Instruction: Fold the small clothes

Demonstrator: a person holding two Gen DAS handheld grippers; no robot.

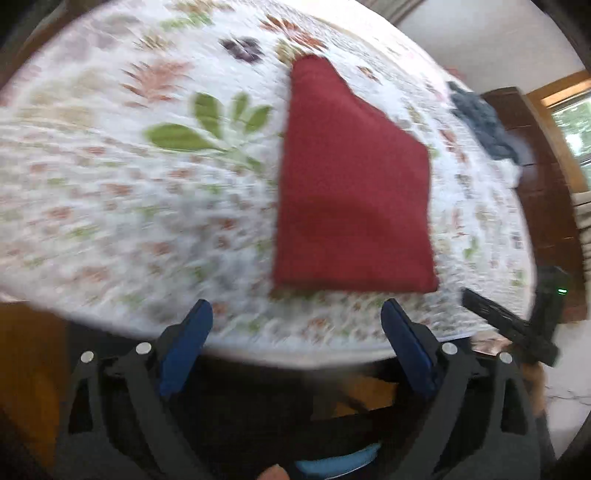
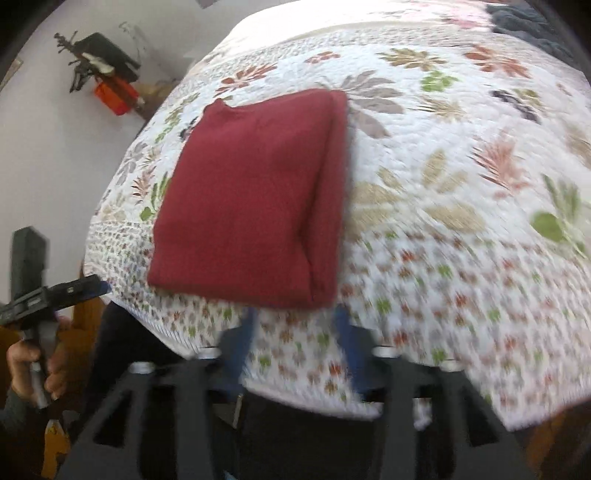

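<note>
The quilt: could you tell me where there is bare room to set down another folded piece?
Quilt lies bare left of the red garment, up to the near edge. Right of it, only a narrow strip remains, with a dark pile by the far right edge.

quilt (image 1: 110, 206) pattern motion-blurred, dark garment (image 2: 532, 26) cut off by frame edge, right gripper's fingers (image 2: 242, 343) smeared

- The folded red cloth (image 1: 351, 184) is lying flat near the bed's near edge, with bare quilt (image 1: 129, 203) stretching wide on its left side.
- A dark blue garment (image 1: 484, 125) is sitting well apart at the far edge.
- Both hand-held grippers are hovering off the near edge, the left hand-held gripper (image 1: 295, 325) spread wide, nothing lying between either one and the cloth.
</note>
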